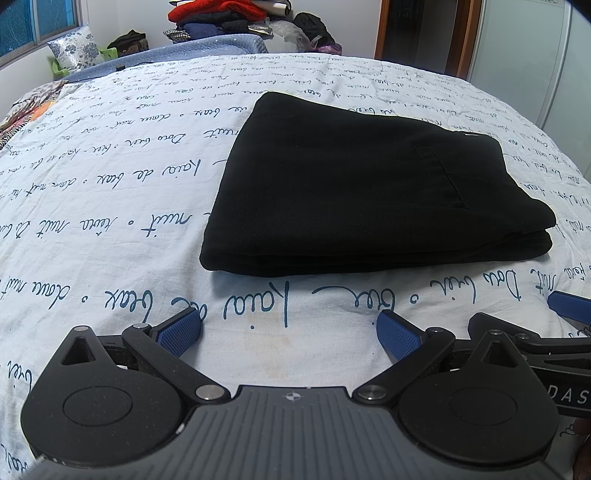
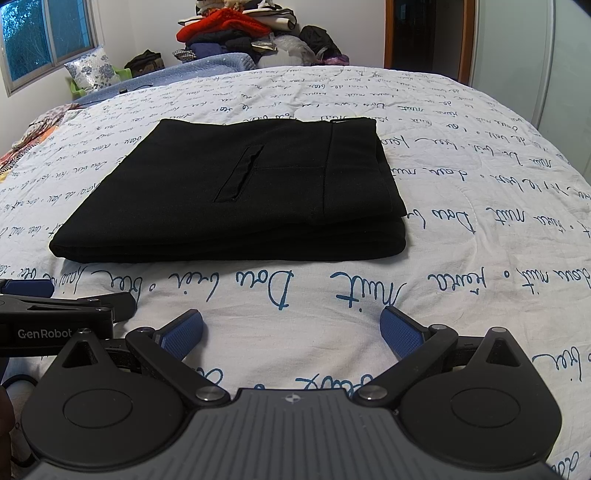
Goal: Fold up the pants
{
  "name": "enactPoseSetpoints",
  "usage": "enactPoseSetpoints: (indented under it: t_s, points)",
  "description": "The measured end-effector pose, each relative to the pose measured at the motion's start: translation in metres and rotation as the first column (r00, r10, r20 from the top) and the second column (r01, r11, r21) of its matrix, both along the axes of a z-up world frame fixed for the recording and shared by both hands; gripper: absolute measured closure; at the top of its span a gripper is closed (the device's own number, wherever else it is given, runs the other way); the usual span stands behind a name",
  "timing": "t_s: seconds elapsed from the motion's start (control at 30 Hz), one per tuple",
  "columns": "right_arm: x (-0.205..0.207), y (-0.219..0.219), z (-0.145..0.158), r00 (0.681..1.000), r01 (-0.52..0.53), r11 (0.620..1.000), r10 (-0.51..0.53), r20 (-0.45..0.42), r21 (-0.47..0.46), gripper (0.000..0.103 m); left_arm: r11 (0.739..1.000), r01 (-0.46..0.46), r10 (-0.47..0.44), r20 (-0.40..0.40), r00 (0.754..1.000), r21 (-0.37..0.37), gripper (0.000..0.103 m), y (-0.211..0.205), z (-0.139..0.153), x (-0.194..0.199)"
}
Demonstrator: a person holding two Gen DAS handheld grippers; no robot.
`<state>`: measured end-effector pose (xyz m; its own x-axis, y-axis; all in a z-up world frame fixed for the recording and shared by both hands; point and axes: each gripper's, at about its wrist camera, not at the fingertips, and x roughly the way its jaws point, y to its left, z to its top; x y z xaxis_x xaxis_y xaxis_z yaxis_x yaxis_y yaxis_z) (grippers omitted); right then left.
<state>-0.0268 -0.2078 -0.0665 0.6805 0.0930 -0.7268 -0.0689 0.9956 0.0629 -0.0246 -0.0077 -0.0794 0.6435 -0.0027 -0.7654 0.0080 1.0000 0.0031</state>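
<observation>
The black pants [image 1: 362, 188] lie folded into a flat, layered rectangle on the white bedspread with blue handwriting [image 1: 110, 206]. They also show in the right wrist view [image 2: 236, 199], with a back pocket slit on top. My left gripper [image 1: 290, 332] is open and empty, hovering over the bedspread just short of the pants' near edge. My right gripper [image 2: 291, 330] is open and empty too, beside the left one and just short of the near edge. Part of the right gripper shows at the left wrist view's right edge [image 1: 569, 306]. Part of the left gripper shows at the right wrist view's left edge [image 2: 55, 306].
A pile of clothes [image 2: 236, 33] is stacked at the far end of the bed, next to a floral pillow [image 2: 92, 70]. A window [image 2: 44, 37] is at the far left and a doorway [image 2: 428, 33] at the far right. A patterned cloth [image 1: 22, 114] lies at the bed's left edge.
</observation>
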Motion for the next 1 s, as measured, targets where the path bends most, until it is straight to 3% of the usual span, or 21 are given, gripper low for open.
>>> enactPoseSetpoints:
  t_s: [1.0]
  points:
    - [-0.0017,0.0042,-0.0011,1.0,0.007,1.0,-0.007,0.008,-0.014,0.0,0.999,-0.015,0.015,0.0,1.0,-0.04,0.002,0.0062,0.0025,-0.0014]
